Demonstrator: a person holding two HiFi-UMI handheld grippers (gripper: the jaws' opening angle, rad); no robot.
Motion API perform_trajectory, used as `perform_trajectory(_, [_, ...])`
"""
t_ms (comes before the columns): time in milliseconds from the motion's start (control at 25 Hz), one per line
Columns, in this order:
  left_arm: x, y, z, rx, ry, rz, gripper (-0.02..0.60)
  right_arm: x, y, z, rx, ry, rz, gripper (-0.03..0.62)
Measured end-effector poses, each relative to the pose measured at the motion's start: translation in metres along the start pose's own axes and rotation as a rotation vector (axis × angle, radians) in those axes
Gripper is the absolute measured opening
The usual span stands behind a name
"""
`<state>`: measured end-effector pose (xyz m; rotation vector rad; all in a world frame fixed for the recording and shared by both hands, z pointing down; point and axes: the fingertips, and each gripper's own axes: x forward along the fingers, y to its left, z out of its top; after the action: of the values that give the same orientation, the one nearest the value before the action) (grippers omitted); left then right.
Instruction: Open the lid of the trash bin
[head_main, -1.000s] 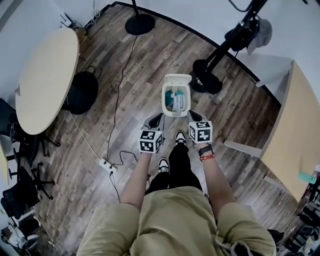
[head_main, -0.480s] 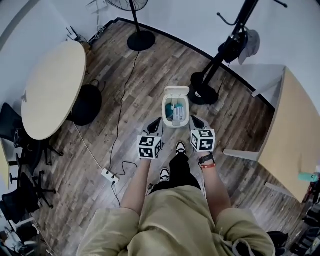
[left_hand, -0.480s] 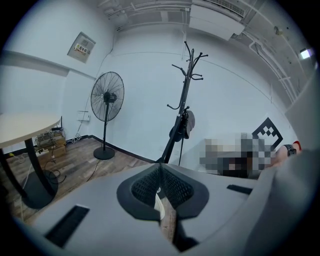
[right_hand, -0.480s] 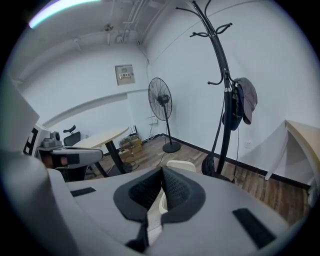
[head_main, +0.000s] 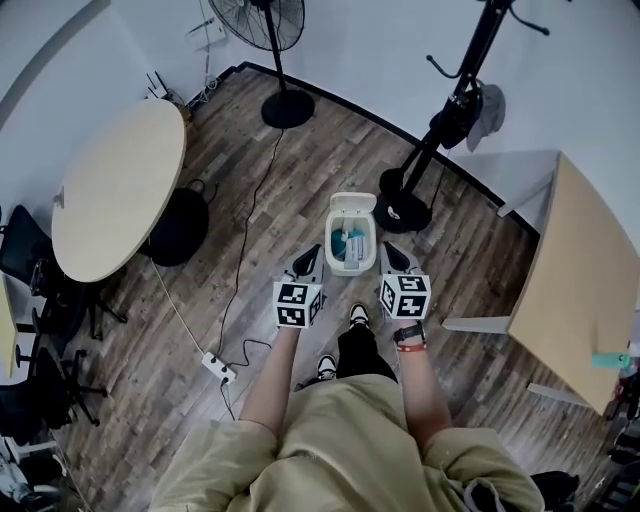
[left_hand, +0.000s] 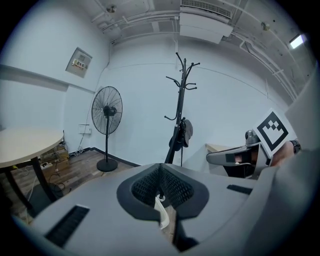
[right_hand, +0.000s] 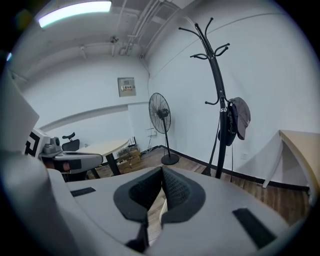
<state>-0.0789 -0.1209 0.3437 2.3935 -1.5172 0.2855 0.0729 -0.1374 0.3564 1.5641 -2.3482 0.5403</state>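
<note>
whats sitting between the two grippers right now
The trash bin: in the head view its near end, lid open, lies between the left gripper and the right gripper, both shut.

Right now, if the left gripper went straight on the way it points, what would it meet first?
Likely the coat stand, almost dead ahead; depth is unclear, so it could slip past to the wall behind.

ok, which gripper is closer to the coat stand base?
Right. The right gripper is just on the person's side of the coat stand base, beside the trash bin. The left gripper is on the trash bin's other side.
</note>
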Motion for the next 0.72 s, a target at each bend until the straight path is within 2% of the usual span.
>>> perform_trajectory(720, [-0.089,-0.021,0.085,0.063,-0.187,-0.004,0.023,-0.086,0.043,0.07,-0.054,-0.198,-0.026,0.014])
